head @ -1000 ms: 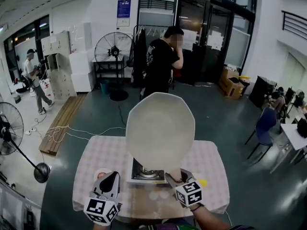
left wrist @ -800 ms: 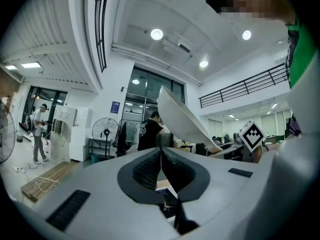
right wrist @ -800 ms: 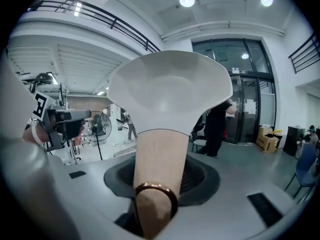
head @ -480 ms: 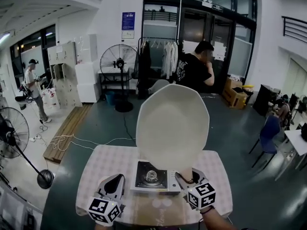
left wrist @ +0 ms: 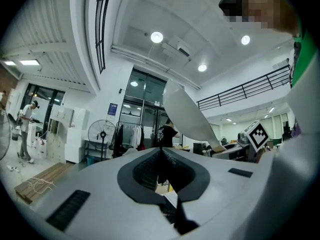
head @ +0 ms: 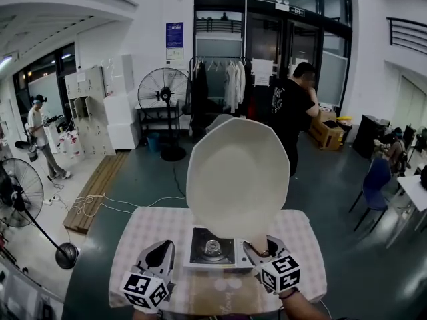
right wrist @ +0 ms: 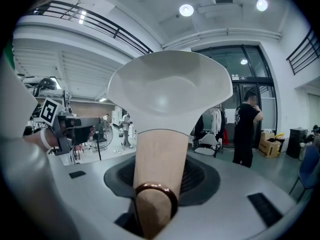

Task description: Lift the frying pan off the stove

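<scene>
White frying pan (head: 237, 179) hangs tilted in the air above the stove (head: 212, 249) on the checked table (head: 143, 225), its wooden handle (right wrist: 156, 169) clamped in the right gripper (head: 259, 247). Left gripper (head: 160, 248) hovers just left of the stove, its jaws closed together on nothing

place: work hall | cues: floor fan (head: 163, 93), lockers (head: 84, 84), coat rack (head: 223, 85)

frying pan (head: 237, 179) 1 | stove (head: 212, 249) 1 | hand-held grippers (head: 160, 249) (head: 257, 248) 2 | fans (head: 162, 93) (head: 17, 193) 2
</scene>
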